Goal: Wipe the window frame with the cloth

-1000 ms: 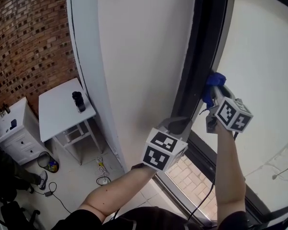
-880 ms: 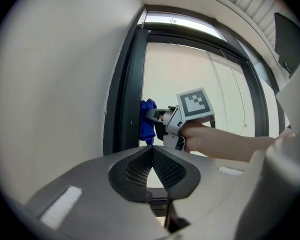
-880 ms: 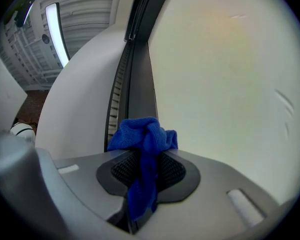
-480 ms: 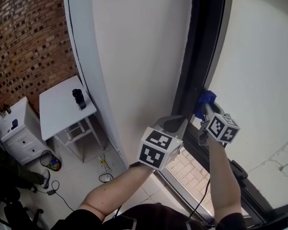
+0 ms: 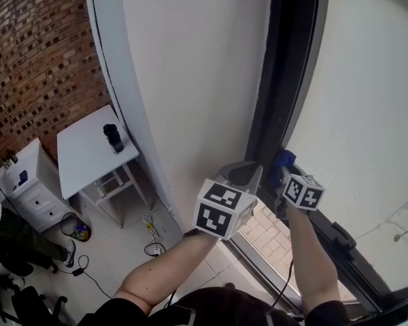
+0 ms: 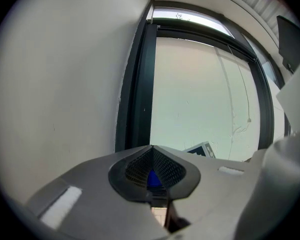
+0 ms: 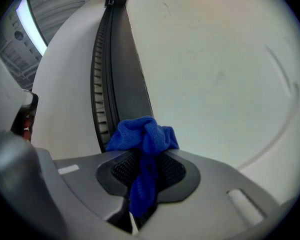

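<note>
Two grippers show in the head view. The left gripper (image 5: 249, 175) rests low beside the white wall (image 5: 190, 80). The right gripper (image 5: 280, 176) holds a crumpled blue cloth (image 5: 283, 159) against the lower run of the dark metal window frame (image 5: 289, 73).

From the left gripper view, that claw (image 6: 152, 149) is pressed together with nothing pinched. A speck of blue shows through the gap behind its tips; I cannot tell what it is. The frame (image 6: 138, 84) rises ahead, well apart from it.

From the right gripper view, the claw (image 7: 145, 151) pinches the cloth (image 7: 144, 133). A bunched wad stands proud of the tips and a tail hangs back between the pads. The wad sits against the frame's ribbed channel (image 7: 104, 84), next to the pale glass pane (image 7: 215, 69).

To wipe well, I would press the wad, not the jaw tips, onto the metal. The stroke should follow the channel's line with steady pressure. The grip should stay firm, since the loose tail could slip out.
</note>
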Demonstrator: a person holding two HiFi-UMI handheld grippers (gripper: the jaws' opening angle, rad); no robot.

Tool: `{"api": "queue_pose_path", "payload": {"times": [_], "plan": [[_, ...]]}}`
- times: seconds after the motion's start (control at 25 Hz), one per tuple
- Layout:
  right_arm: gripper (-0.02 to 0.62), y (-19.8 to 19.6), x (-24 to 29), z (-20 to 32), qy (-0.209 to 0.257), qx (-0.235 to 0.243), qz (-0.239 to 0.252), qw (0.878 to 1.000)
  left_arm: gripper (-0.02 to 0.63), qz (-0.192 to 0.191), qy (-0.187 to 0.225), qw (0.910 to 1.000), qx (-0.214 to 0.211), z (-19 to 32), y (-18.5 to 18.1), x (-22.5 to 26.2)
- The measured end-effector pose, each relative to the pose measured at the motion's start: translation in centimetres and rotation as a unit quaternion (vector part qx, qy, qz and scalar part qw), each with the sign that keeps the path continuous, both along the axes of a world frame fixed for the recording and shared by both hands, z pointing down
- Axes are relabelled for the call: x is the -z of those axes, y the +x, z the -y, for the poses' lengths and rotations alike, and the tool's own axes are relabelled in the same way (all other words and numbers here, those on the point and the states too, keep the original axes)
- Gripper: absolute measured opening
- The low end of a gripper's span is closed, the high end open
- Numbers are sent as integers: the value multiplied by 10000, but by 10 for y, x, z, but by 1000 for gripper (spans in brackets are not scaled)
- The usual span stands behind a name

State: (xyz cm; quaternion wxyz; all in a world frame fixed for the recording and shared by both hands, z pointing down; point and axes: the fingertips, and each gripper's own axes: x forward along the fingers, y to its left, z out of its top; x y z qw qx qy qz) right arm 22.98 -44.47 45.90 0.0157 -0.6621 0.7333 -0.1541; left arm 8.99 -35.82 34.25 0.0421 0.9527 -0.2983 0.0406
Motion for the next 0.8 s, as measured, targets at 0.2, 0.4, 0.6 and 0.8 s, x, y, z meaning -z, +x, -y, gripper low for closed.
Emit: {"api": "queue_pose_path", "payload": {"times": [0.2, 0.4, 0.6, 0.8], "plan": [[95, 1, -26, -5, -682, -49, -130, 9976, -6, -41, -58, 10000, -36, -5, 1, 6], [95, 4, -37, 0, -937, -78, -320, 9951, -6, -60, -116, 9999, -32, -4, 3, -2], [95, 6, -49, 6, -1347, -63, -569, 9892, -6, 9, -110, 9999, 32, 2, 2, -8], [95, 2, -57, 5, -1599, -17, -700, 9846, -6, 5, -93, 9999, 46, -1, -4, -10]]}}
